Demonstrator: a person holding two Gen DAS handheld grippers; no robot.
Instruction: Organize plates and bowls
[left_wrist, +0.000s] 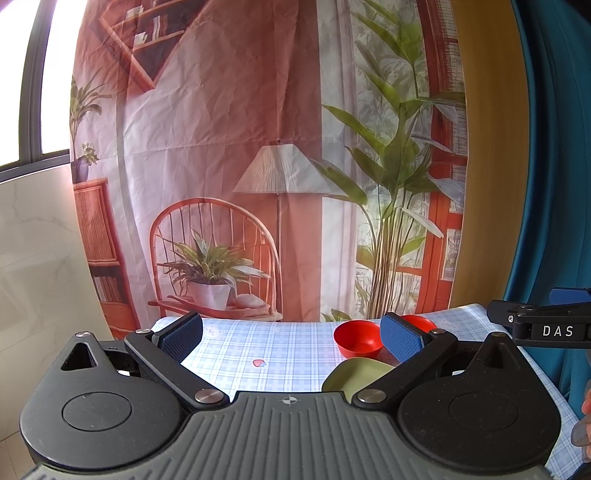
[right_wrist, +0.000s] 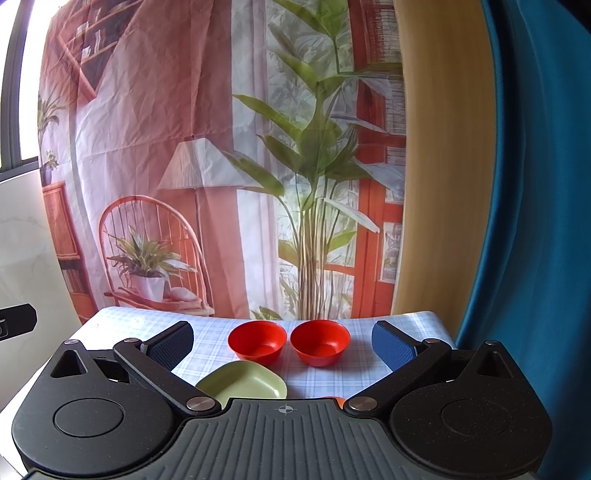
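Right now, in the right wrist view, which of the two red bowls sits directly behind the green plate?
The left red bowl, just beyond the green plate; the right red bowl stands beside it, offset to the plate's right.

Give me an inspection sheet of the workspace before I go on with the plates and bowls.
Surface: table under a blue checked tablecloth with small printed figures.
Job's things: two red bowls side by side, upright, apart; a green plate nearer the camera, partly hidden by the gripper body; an orange sliver at that body's edge, too hidden to identify.
Clutter: nothing seen.
Grippers: left hand-held gripper open, above the cloth, holding nothing; right hand-held gripper open, facing the bowls, holding nothing.
Cables: nothing seen.
Surroundings: printed room-scene backdrop, wooden panel, blue curtain, window at left.
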